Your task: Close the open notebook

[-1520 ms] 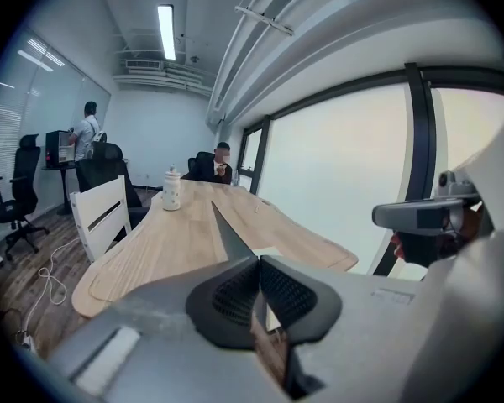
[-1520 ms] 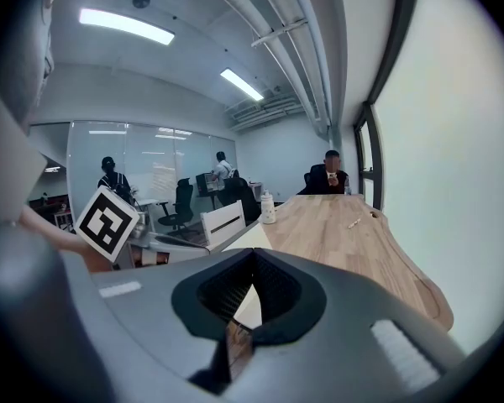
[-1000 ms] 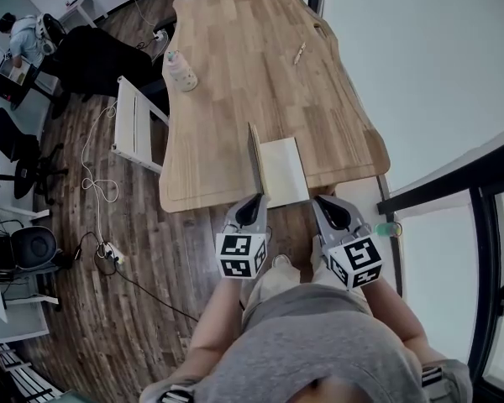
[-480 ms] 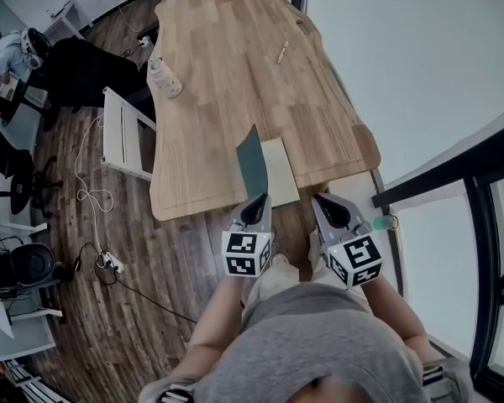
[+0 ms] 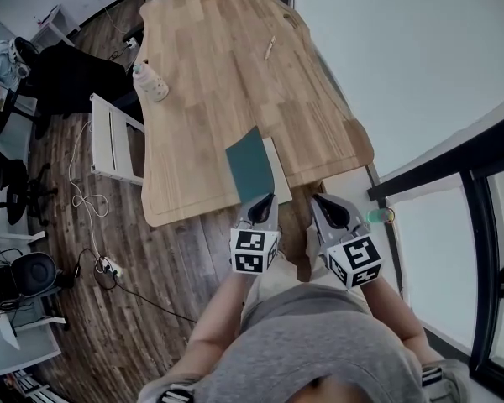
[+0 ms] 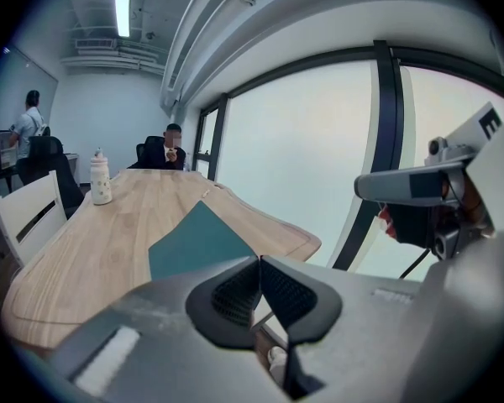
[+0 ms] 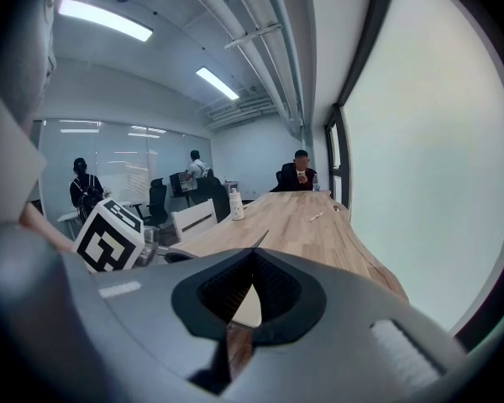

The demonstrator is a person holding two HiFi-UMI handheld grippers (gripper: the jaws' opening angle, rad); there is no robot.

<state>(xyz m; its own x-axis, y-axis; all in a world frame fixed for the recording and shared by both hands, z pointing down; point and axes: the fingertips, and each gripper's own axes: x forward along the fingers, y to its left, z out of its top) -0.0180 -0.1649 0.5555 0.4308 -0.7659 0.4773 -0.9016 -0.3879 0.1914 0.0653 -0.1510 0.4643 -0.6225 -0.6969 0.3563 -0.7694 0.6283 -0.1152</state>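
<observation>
The long wooden table (image 5: 210, 74) runs away from us, and the notebook (image 5: 250, 164) lies at its near end, close to the edge in front of us. Its long axis follows the table's length. The teal cover (image 6: 193, 238) is hinged along the left side and leans over the white page (image 5: 277, 168), of which only a strip shows on the right, so we judge the book nearly closed but not yet flat.

The left gripper (image 5: 263, 198) is the nearer tool: it points at the cover's near edge with the cover straight ahead of it. Its jaws are pressed together with nothing between them, and we cannot tell whether the tips touch the cover. The right gripper (image 5: 321, 200) sits just to the right of the notebook, its jaws likewise closed and empty.

Far up the table stands a bottle (image 5: 150, 83), its contents not visible to us. A pen-like stick (image 5: 270, 47) lies beyond.
</observation>
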